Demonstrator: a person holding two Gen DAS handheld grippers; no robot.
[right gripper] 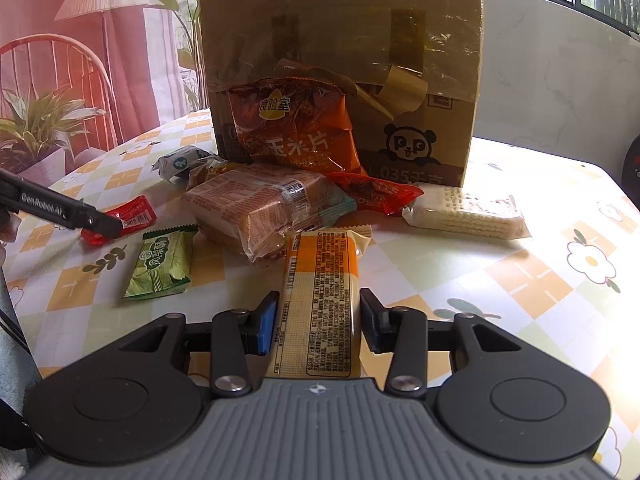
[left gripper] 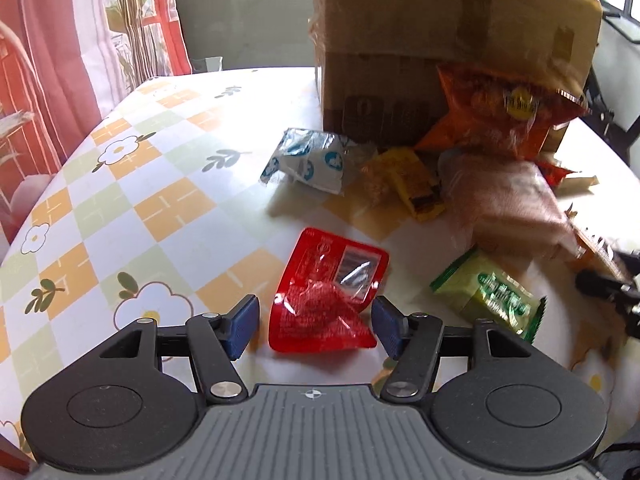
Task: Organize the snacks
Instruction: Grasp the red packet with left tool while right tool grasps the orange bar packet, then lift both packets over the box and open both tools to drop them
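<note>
The left gripper (left gripper: 315,326) hangs low over the checked tablecloth (left gripper: 120,208), its blue pads spread wide on either side of a red packet (left gripper: 326,300) without touching it. The right gripper (right gripper: 318,322) is also spread, flanking a long orange-and-cream snack bar (right gripper: 320,296) with narrow gaps at both pads. Farther off, a taped cardboard box (right gripper: 344,40) stands with an orange chip bag (right gripper: 296,128) leaning against it. A brown wrapped loaf (right gripper: 260,204) lies before the bag, a green packet (right gripper: 160,264) to the left, a wafer pack (right gripper: 464,212) to the right.
</note>
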